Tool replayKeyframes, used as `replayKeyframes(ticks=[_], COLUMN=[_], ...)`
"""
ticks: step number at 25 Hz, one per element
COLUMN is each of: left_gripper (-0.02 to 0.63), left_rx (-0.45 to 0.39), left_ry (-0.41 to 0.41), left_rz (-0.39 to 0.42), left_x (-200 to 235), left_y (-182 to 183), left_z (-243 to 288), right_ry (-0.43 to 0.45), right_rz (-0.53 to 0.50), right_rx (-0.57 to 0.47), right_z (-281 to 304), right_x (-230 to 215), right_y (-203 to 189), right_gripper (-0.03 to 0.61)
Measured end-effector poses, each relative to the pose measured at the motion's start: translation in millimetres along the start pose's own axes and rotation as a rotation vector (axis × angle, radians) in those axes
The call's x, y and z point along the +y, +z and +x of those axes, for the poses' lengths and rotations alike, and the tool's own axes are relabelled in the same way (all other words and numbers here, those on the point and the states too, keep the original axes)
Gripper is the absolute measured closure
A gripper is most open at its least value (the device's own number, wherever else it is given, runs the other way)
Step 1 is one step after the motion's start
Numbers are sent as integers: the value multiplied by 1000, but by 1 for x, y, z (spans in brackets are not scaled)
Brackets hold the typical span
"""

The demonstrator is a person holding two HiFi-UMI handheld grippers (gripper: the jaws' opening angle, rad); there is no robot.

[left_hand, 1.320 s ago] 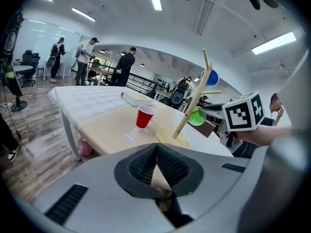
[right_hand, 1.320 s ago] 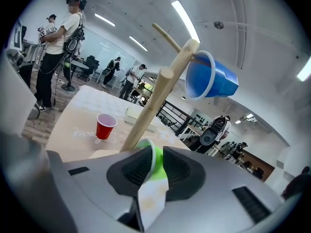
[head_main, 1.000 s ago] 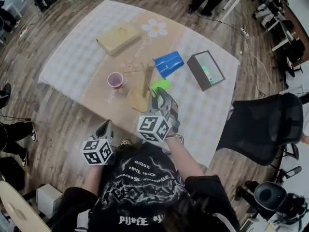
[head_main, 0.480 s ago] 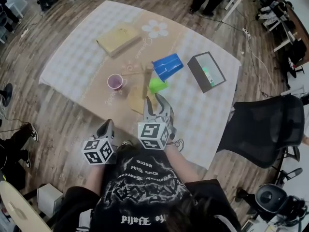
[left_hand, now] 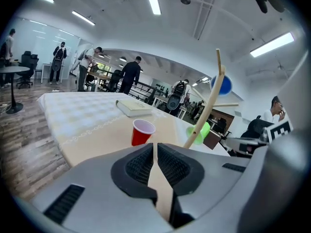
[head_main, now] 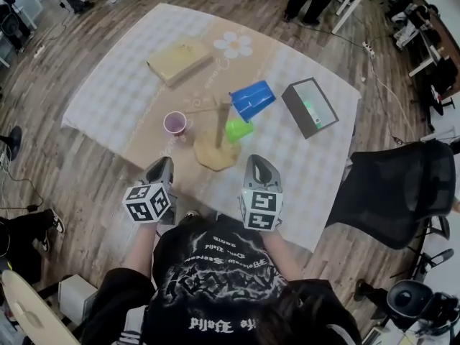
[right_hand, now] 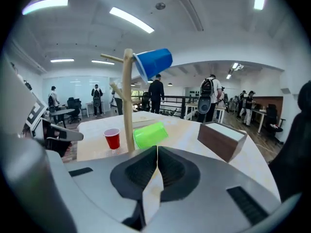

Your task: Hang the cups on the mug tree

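Observation:
The wooden mug tree [head_main: 218, 129] stands on the tablecloth with a blue cup [head_main: 251, 99] hanging high on one peg and a green cup [head_main: 238, 129] hanging lower on its right side. A red cup [head_main: 175, 123] stands upright on the cloth to the tree's left. My left gripper [head_main: 164, 167] is shut and empty at the near table edge, aimed at the red cup [left_hand: 142, 132]. My right gripper [head_main: 259, 165] has just been closing with nothing between its jaws and is shut, a short way back from the green cup [right_hand: 149, 134] and the tree's pole [right_hand: 128, 101].
A tan book [head_main: 180, 56] lies at the far side. A dark open box [head_main: 309, 105] sits right of the tree. A black office chair [head_main: 384, 192] stands beside the table's right corner. People stand around the room.
The right gripper let the green cup hang on the tree, pulled back toward me, rolled upright and shut. The left gripper moved a little forward toward the table.

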State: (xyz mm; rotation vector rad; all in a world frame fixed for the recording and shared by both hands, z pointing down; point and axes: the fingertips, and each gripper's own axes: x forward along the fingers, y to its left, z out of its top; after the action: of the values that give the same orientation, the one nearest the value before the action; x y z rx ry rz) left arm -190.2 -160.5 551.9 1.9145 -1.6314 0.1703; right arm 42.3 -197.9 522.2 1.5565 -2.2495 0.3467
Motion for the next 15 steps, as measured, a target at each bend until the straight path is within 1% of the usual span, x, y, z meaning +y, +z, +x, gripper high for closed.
replayKeyframes(ticks=[1,4,5,6,7,9,10,12,14,15], left_gripper=[591,582,544,497,472,466,466,451,416,410], left_rx=[-4,-12,-5,13,45,116,138,167,201,215], left_ry=[2,20,29,41,62,112,124,108,72,63], left_rz=[-2,20,24,23,20,20,16,-18,-79,-104], left_x=[2,10,14,19,26,39,44,48,49,50], left_y=[8,32,38,42,43,43,43,45,45,45], left_z=[6,23,30,37,44,58,64,75,85,89], right_ry=[-9,-33,-45,-58,-70,-89,-96,-108,-120,-124], right_rz=[27,113,135,153,167,183,183,175,177,181], right_rx=[16,49,54,57,60,68,76,96,116,123], right_z=[-2,-9,-11,-13,-16,-20,-22,-24,-26,-28], right_x=[-7,-25,-30,-36,-41,-49,-52,-57,-60,-61], right_y=[-7,-24,-29,-33,-36,-43,-47,-55,-62,-65], right_gripper=[571,571,571,571,571,571,571,571,571,571])
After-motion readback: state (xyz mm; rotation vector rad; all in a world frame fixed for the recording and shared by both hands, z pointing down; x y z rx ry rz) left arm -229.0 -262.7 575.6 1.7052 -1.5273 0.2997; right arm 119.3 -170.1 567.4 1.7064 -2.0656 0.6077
